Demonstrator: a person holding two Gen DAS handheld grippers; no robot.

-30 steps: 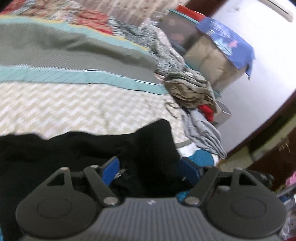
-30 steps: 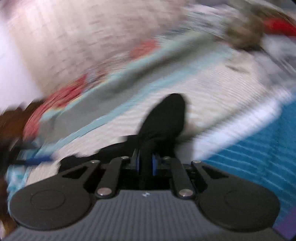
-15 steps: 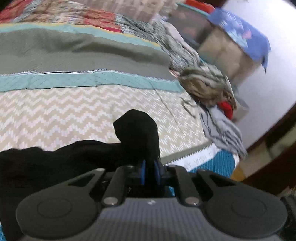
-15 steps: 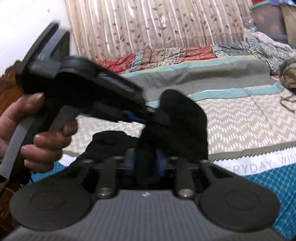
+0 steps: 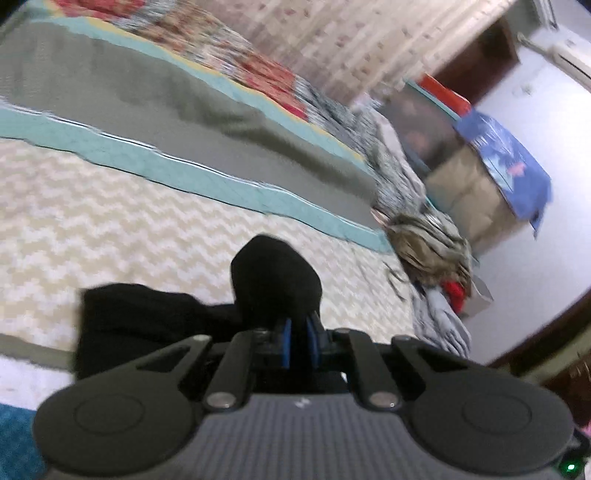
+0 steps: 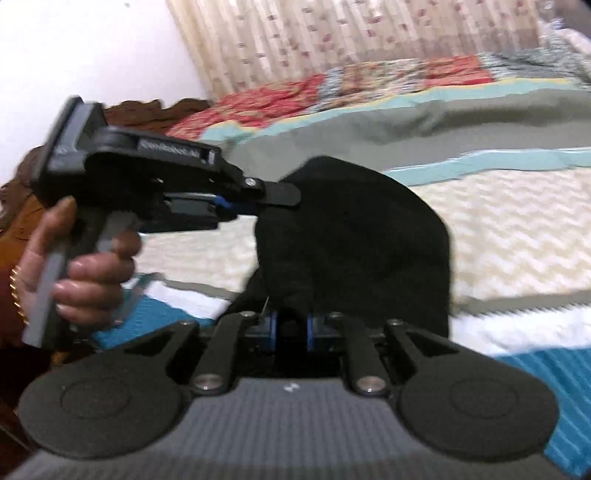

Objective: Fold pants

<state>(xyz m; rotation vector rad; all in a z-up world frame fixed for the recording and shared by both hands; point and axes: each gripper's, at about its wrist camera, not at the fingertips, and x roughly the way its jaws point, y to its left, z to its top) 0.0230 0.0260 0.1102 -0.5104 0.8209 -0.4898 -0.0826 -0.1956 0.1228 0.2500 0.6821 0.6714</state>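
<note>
The black pants (image 5: 277, 280) are bunched up over the zigzag bedspread (image 5: 147, 221). In the left wrist view my left gripper (image 5: 298, 339) is shut on a fold of them, which rises as a dark hump beyond the blue pads. In the right wrist view the pants (image 6: 354, 229) hang between both grippers. The jaws of my right gripper (image 6: 291, 330) are closing, with black cloth pinched between the blue pads. The left gripper (image 6: 284, 195) comes in from the left, held by a hand (image 6: 85, 266), and grips the pants' upper left edge.
A heap of brownish clothes (image 5: 428, 240) and grey garments (image 5: 439, 325) lie at the bed's right edge. Beyond them stand boxes under a blue cloth (image 5: 498, 155). A grey and teal striped cover (image 6: 443, 122) and a patterned curtain (image 6: 351, 33) are farther back.
The left jaws went from wide open around the cloth to shut on it. Both grippers have shifted across the bed with the pants lifted between them.
</note>
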